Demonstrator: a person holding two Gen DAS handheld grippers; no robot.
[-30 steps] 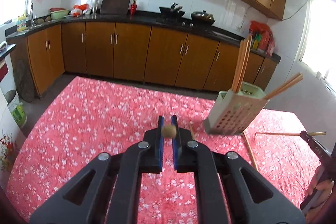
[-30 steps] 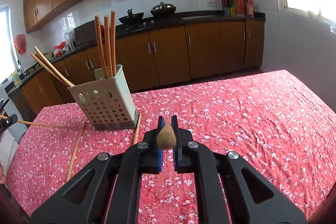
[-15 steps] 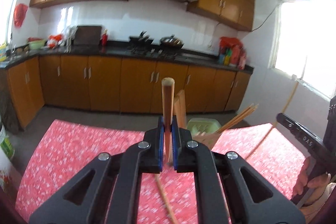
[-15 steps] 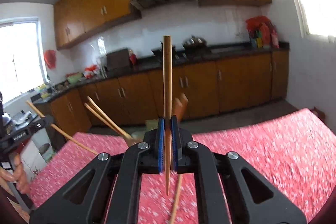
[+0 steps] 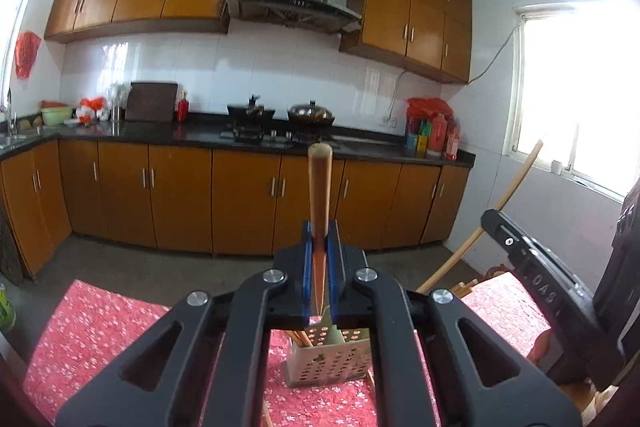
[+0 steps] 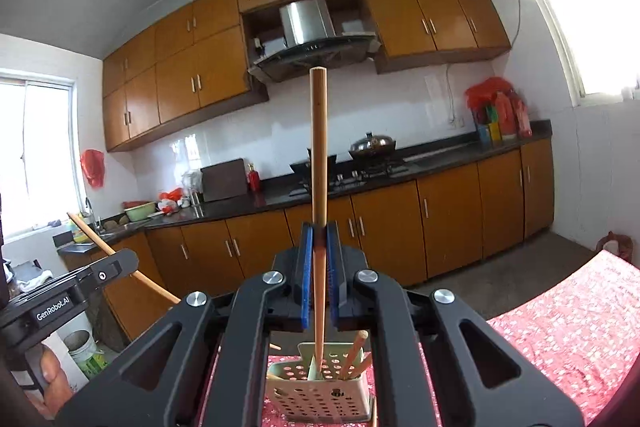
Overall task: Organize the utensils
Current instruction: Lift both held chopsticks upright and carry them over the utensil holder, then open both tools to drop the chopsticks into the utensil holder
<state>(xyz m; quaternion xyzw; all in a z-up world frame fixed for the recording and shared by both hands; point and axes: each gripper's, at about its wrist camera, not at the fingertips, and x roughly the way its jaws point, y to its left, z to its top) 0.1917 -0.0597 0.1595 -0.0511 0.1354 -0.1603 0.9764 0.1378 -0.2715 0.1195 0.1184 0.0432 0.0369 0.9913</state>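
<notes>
My left gripper (image 5: 319, 239) is shut on a wooden chopstick (image 5: 319, 199) that stands upright between the blue pads. Below it sits the pale perforated utensil holder (image 5: 328, 359) on the red cloth, with chopsticks in it. My right gripper (image 6: 319, 243) is shut on another long chopstick (image 6: 319, 147), also upright, its lower tip over the holder (image 6: 316, 395). The right gripper also shows at the right edge of the left wrist view (image 5: 532, 259), with its chopstick slanting upward. The left gripper shows at the left of the right wrist view (image 6: 80, 287).
The table carries a red flowered cloth (image 5: 96, 327). A loose chopstick (image 5: 266, 415) lies on it beside the holder. Beyond the table are brown kitchen cabinets (image 5: 180, 195), a dark counter with a stove and pots (image 5: 280, 115), and a bright window (image 5: 580, 99).
Both grippers have risen from the table, each with a chopstick. The chopsticks turned from lying toward the camera to upright, and the holder now sits below both grippers.
</notes>
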